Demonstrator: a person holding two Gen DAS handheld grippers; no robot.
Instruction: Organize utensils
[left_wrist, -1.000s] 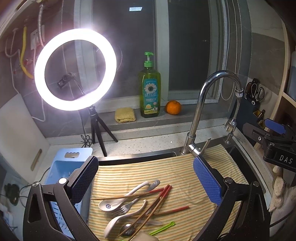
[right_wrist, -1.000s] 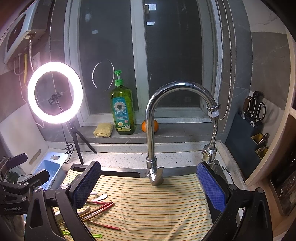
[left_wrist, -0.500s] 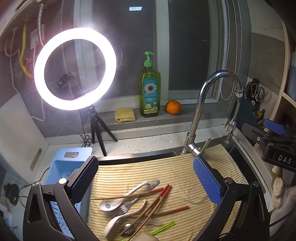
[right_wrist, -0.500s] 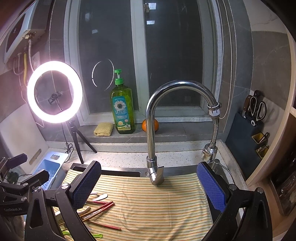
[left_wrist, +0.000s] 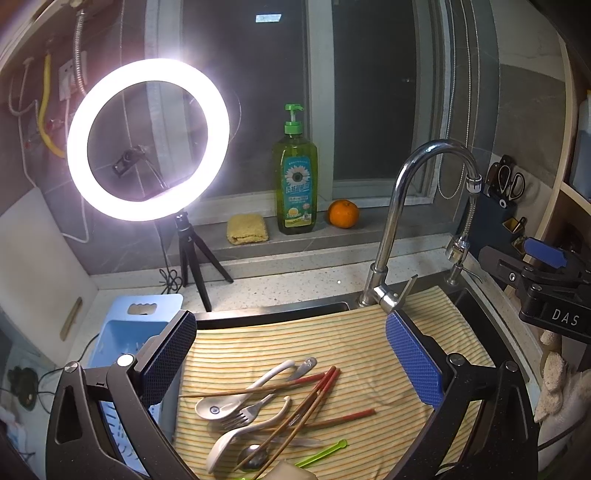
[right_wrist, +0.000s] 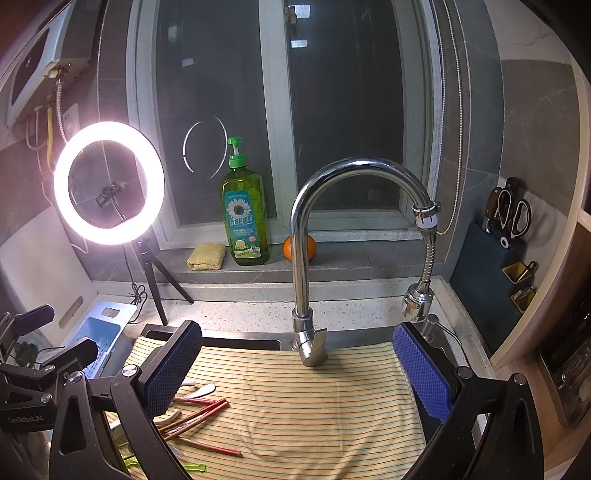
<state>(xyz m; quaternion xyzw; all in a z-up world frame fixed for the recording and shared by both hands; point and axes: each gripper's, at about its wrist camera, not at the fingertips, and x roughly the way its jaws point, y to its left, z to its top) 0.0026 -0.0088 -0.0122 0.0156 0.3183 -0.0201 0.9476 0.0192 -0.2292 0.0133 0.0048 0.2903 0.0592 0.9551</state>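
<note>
A heap of utensils lies on the striped cloth (left_wrist: 332, 336) over the sink: two white ceramic spoons (left_wrist: 221, 406), a metal fork (left_wrist: 242, 417), red-tipped chopsticks (left_wrist: 317, 391), a metal spoon (left_wrist: 255, 456) and a green pick (left_wrist: 327, 451). My left gripper (left_wrist: 291, 360) hovers open just above and behind the heap, with nothing between its blue pads. My right gripper (right_wrist: 297, 371) is open over bare cloth (right_wrist: 314, 406). From there the chopsticks (right_wrist: 199, 411) lie at lower left, partly hidden behind its left finger. A light blue slotted basket (left_wrist: 122, 332) stands left of the sink.
The chrome faucet (right_wrist: 306, 258) rises behind the cloth, its hose head (right_wrist: 417, 306) hanging at the right. A ring light on a tripod (left_wrist: 147, 140), a sponge (left_wrist: 246, 229), a green soap bottle (left_wrist: 295, 188) and an orange (left_wrist: 343, 214) line the sill. A knife block (right_wrist: 495, 251) stands at the right.
</note>
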